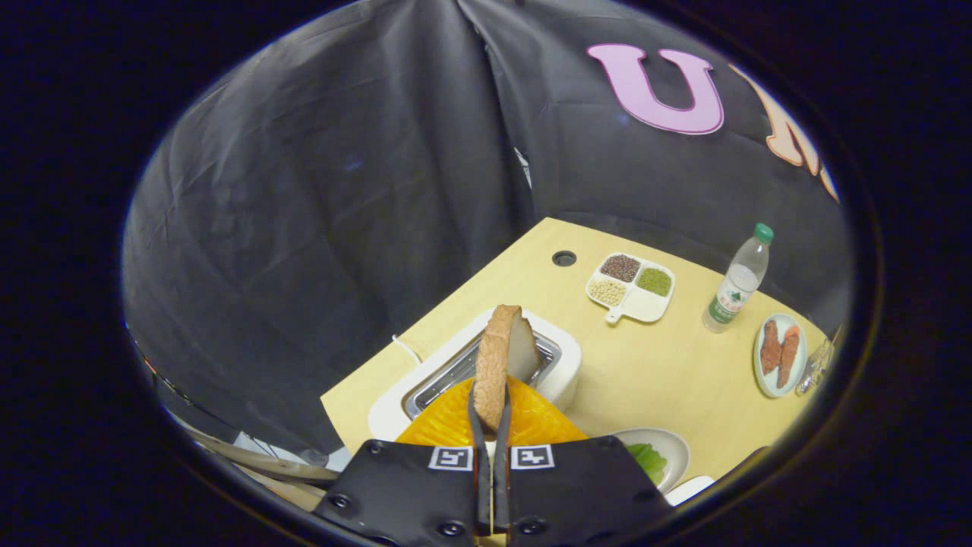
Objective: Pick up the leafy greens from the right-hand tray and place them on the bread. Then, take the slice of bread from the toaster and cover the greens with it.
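Brown-crusted, the slice of toasted bread [501, 365] stands on edge between the two black fingers of the hand-held gripper [492, 414] — both fingers press on it, holding it above the slot of the white rectangular toaster [566, 365]. The pale wooden desk [653, 372] carries the toaster. Leafy greens [649, 460] lie on a white oval plate [676, 444] — just beside the right finger.

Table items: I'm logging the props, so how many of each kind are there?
Bread slice, held in the gripper: 1
Toaster: 1
Bottle: 1
Divided tray: 1
Plates: 2
Total: 6
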